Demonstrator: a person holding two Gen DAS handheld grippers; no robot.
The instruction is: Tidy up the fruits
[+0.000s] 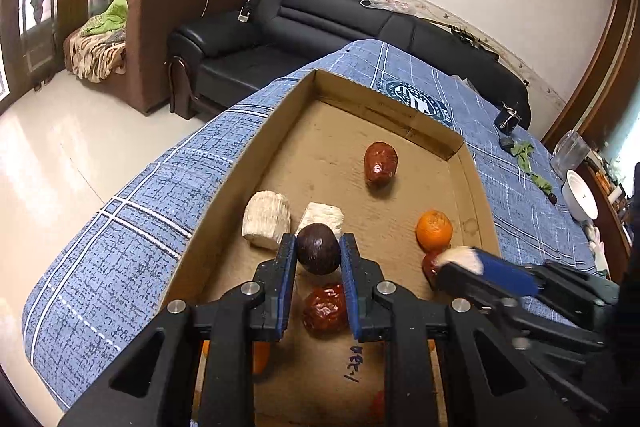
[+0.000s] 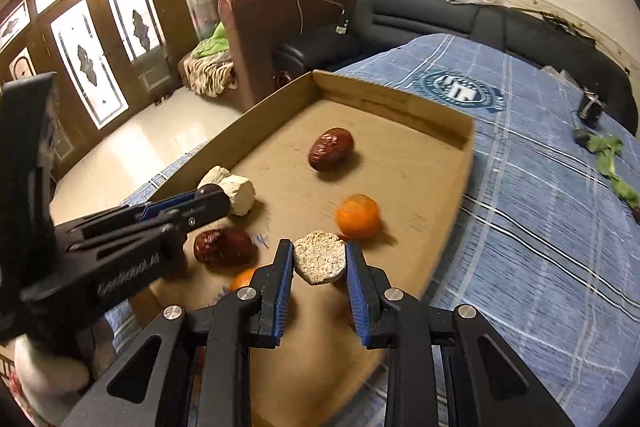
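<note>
A shallow cardboard tray (image 1: 256, 143) (image 2: 452, 131) lies on a blue checked cloth. My left gripper (image 1: 319, 251) is shut on a dark purple round fruit (image 1: 318, 249), held just in front of two pale sugarcane chunks (image 1: 266, 217) (image 2: 240, 193). My right gripper (image 2: 319, 261) is shut on another pale sugarcane chunk (image 2: 320, 257), above the tray beside an orange (image 2: 357, 217) (image 1: 434, 229). Red dates lie in the tray: one far (image 1: 380, 163) (image 2: 331, 149), one near (image 1: 325, 309) (image 2: 224, 247). In the left wrist view the right gripper (image 1: 460, 259) enters from the right.
A black sofa (image 1: 304, 27) and a brown armchair (image 1: 176, 27) stand beyond the table. On the cloth to the right lie green leaves (image 2: 608, 151), a binder clip (image 2: 590, 109), a white bowl (image 1: 580, 195) and a glass jar (image 1: 570, 151). Another orange (image 2: 242, 279) lies near the tray's front.
</note>
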